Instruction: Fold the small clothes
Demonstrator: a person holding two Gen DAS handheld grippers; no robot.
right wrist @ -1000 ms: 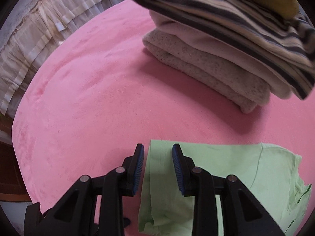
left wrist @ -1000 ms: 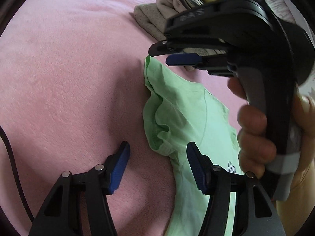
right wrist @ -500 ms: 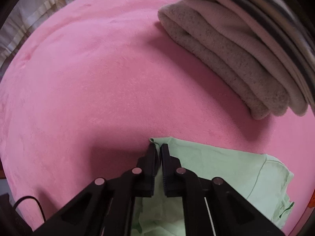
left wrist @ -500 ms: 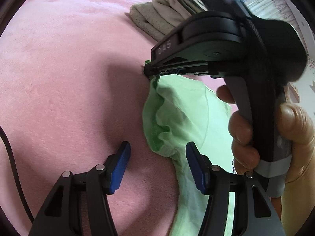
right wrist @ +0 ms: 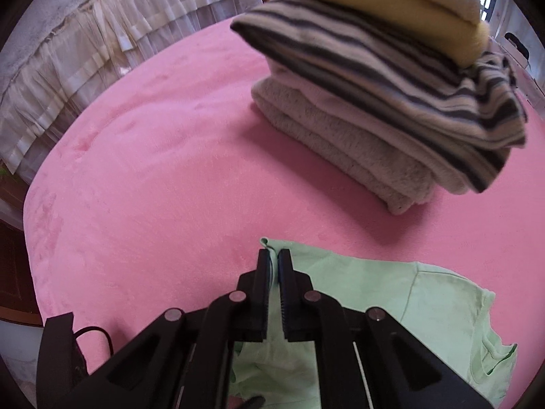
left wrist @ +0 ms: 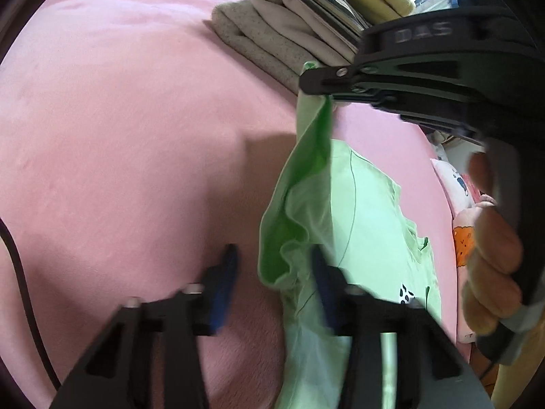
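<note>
Two tongs angled down, right tongs point(right wrist: 272, 262) pinching shirt point(right wrist: 391, 293)

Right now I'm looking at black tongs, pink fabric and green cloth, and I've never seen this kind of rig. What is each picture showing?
A person holds a two-finger gripper in each hand, each with a camera looking along its fingers. In the right wrist view, the right gripper is shut on a corner of the green shirt, which lies on a pink blanket near a stack of folded clothes. In the left wrist view, the left gripper has been closing around the shirt's bunched edge; whether it grips is unclear.
</note>
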